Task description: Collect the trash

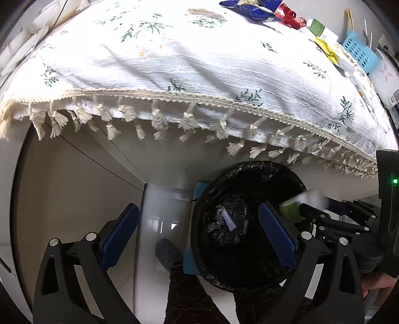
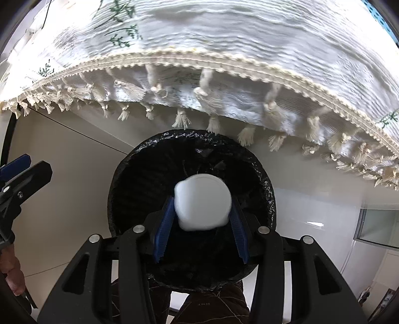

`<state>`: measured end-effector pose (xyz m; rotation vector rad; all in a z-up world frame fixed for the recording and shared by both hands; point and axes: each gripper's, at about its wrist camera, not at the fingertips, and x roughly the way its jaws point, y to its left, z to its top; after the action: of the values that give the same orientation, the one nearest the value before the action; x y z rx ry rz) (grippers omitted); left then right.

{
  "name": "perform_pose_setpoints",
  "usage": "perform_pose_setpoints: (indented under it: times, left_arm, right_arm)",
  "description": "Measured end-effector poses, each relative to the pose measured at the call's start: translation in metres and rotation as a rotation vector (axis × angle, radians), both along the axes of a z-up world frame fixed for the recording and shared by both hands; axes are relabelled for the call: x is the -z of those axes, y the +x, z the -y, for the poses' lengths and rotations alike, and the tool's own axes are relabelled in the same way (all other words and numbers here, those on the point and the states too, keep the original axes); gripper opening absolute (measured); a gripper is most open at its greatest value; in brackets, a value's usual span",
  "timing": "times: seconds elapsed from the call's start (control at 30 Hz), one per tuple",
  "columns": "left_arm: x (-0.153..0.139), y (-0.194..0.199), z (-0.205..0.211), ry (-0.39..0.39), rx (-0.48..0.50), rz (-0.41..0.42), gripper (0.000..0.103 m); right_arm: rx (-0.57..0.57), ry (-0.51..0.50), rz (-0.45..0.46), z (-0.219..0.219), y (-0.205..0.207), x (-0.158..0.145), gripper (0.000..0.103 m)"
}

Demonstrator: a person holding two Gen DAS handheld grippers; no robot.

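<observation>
My right tongs (image 2: 200, 221) bracket a blurred white container (image 2: 202, 201), contact uncertain, over the bin (image 2: 270, 199); left tongs (image 1: 199, 236), at nine o'clock, gape empty.

The bin (image 2: 192, 154) stands on the floor just below the table edge (image 2: 199, 59); a cup (image 2: 202, 202) hangs above its mouth, tablecloth fringe (image 2: 182, 119) at twelve o'clock.

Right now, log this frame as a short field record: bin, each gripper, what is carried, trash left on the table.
bin: black-lined bin on the floor below the tablecloth's fringed edge
left gripper: open, empty, beside the bin
right gripper: above the bin mouth, white cup between its pads; release not confirmed
bin contents: a small pale scrap
still on table: blue wrapper, red wrapper, yellow wrapper
</observation>
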<state>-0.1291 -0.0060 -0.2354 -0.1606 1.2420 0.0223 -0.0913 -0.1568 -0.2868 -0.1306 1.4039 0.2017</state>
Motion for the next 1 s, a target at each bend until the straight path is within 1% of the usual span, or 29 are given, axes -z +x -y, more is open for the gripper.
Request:
perform_pose_setpoints:
  times: [0.03,0.1,0.17,0.23,0.27,0.43,0.63,0.97,1.0]
  left_arm:
    - [0.000,-0.001,-0.003,0.000,0.000,0.002,0.095]
    - [-0.002,0.000,-0.002,0.001,0.003,0.004,0.095]
    - [-0.004,0.000,-0.003,0.003,0.006,0.004,0.095]
    - [-0.009,0.001,-0.001,0.010,0.010,0.004,0.095]
    - [-0.010,0.002,0.001,0.012,0.011,0.007,0.095]
    - [-0.034,0.006,0.002,0.030,0.016,0.024,0.095]
    - [-0.063,0.012,0.002,0.015,0.028,0.053,0.095]
    - [-0.109,0.023,0.000,0.003,0.020,0.095,0.095]
    - [-0.113,0.024,0.000,0.005,0.021,0.100,0.095]
  right_arm:
    - [-0.002,0.001,0.000,-0.001,0.000,-0.001,0.050]
    - [-0.005,-0.007,0.011,-0.001,0.000,-0.004,0.054]
    - [-0.010,-0.007,0.020,-0.002,0.001,-0.009,0.062]
    - [-0.013,-0.014,0.037,-0.001,0.001,-0.020,0.066]
    - [-0.019,-0.018,0.053,-0.001,0.001,-0.026,0.071]
    - [-0.038,-0.016,0.110,0.000,0.002,-0.059,0.082]
    - [-0.014,0.000,0.156,0.009,0.007,-0.104,0.089]
    - [0.013,0.005,0.260,0.026,0.014,-0.167,0.091]
    - [0.016,0.007,0.267,0.025,0.014,-0.166,0.091]
